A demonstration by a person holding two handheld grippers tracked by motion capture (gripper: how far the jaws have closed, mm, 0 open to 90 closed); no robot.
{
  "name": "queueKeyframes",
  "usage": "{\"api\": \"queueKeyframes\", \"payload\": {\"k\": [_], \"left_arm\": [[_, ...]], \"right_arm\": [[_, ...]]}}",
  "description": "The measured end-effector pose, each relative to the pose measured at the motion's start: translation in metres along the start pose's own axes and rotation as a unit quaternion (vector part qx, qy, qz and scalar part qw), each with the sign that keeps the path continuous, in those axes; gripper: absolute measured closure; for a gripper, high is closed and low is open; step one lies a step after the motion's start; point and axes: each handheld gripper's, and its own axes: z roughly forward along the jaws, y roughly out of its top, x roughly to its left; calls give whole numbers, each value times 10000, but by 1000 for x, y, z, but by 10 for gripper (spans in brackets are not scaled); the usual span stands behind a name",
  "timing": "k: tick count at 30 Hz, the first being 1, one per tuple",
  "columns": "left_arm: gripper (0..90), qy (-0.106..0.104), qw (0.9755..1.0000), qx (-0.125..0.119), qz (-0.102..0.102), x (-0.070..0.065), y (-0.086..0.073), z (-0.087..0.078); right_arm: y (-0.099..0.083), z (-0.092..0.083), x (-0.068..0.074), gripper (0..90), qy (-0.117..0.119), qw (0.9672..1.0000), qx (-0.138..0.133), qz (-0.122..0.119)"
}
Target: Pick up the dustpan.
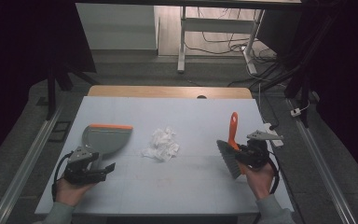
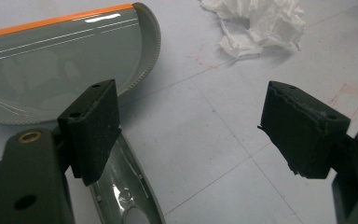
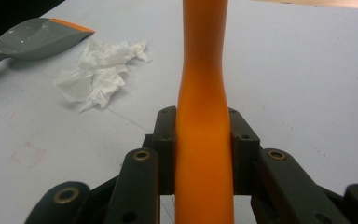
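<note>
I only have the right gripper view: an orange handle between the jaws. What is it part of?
Observer: A hand brush; the high view shows grey bristles below the right gripper.
Operator: And the left gripper?
Observer: The left gripper is open, its jaws standing over the grey dustpan's handle, not clamped on it.
Operator: Where is the crumpled tissue?
Observer: The crumpled tissue lies on the table between dustpan and brush.

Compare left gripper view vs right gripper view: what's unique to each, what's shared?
Left gripper view alone: the left gripper, jaws open, one jaw over the grey plastic dustpan's handle.
Right gripper view alone: the right gripper shut on the orange plastic brush handle.
Both: the grey dustpan with orange lip, the crumpled white tissue, the pale tabletop.
</note>
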Motion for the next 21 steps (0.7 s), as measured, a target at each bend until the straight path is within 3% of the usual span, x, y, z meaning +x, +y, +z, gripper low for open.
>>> {"api": "queueKeyframes", "payload": {"k": [14, 17, 20, 21], "left_arm": [[222, 39, 10000, -16, -4, -1, 1, -3], [223, 168, 9999, 13, 39, -2, 5, -6], [222, 509, 9983, 206, 168, 2, 19, -18], [223, 509, 9983, 206, 168, 2, 19, -18]], "right_arm": [[0, -1, 2, 702, -40, 10000, -43, -33], [0, -1, 1, 702, -31, 10000, -51, -22], [0, 0, 0, 702, -9, 10000, -39, -5], [0, 0, 0, 702, -9, 10000, -39, -5]]}}
